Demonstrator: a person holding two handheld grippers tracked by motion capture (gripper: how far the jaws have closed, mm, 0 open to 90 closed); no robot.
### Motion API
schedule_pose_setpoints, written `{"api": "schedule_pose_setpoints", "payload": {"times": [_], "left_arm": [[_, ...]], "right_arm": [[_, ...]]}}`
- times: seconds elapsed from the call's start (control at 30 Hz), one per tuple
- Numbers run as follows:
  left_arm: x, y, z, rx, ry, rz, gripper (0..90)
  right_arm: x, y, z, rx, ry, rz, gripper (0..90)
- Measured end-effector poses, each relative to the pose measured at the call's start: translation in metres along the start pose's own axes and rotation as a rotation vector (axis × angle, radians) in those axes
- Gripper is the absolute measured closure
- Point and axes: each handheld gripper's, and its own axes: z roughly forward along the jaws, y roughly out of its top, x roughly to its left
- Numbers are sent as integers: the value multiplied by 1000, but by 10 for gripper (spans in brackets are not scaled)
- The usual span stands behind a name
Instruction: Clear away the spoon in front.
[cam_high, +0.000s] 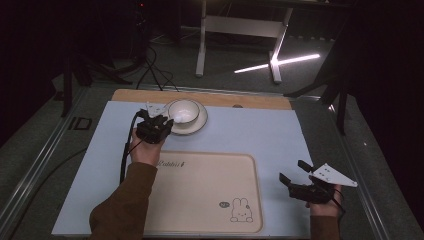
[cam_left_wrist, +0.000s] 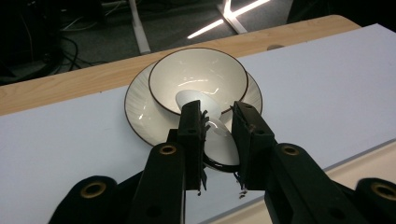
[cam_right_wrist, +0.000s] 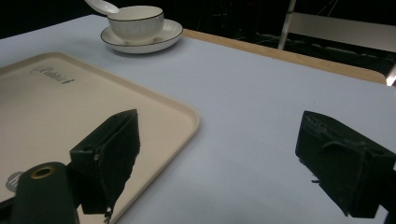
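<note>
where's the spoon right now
The spoon is clamped in the left gripper, its scoop end resting in the bowl on the saucer, at the table's far left in the high view.

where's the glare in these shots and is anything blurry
Left gripper view: bright highlights streak the cream brown-rimmed ceramic bowl; the left gripper, holding a white spoon, looks soft up close. High view: a floor light strip flares. Right gripper view: its black jaws are blurred.

Glossy glazed bowl (cam_left_wrist: 198, 77) and saucer (cam_left_wrist: 140, 109) — glossy white spoon (cam_left_wrist: 210, 119) — matt tray (cam_high: 210, 192).
</note>
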Motion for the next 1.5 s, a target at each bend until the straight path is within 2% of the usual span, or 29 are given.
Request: {"api": "schedule_pose_setpoints", "payload": {"times": [0.4,0.73,1.07,1.3,1.5], "left_arm": [[2,-13,-16,-21,45,-12,745],[4,-28,-25,-20,46,-43,745],[7,-44,-31,-10,74,-65,745],[7,-57,-33,-1,72,-88,745],[6,-64,-36,-1,79,-91,745]], "right_arm": [[0,0,0,-2,-2,1,136],[0,0,-1,-2,-6,1,135],[0,0,-1,-1,-6,0,135],[0,0,-1,-2,-6,0,136],[0,0,-1,-3,-7,-2,135]]}}
